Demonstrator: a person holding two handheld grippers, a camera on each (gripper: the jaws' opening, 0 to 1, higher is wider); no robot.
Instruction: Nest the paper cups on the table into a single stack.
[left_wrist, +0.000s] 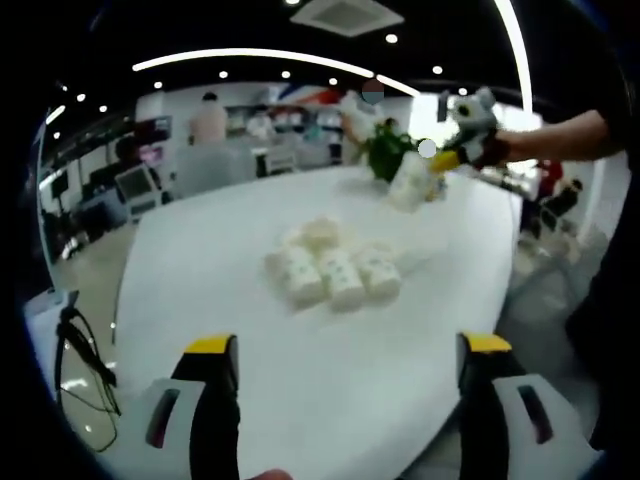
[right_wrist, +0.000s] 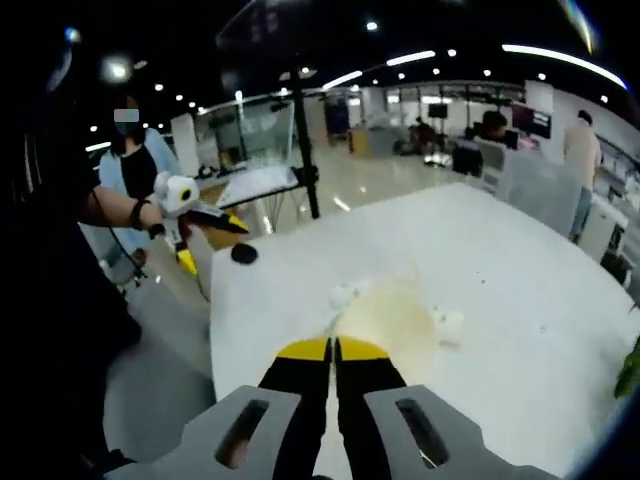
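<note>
No readable text — cups and screens too blurred

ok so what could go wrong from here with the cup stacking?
1. The right gripper is shut on the held cup, seemingly pinching its thin wall, so the cup may crumple or slip before nesting.
2. The remaining cups seem to lie on their sides in a tight cluster. The open left gripper could roll or scatter neighbours when picking one.
3. The held cup looks near a plant, though depth is unclear, and it might snag the leaves.
</note>
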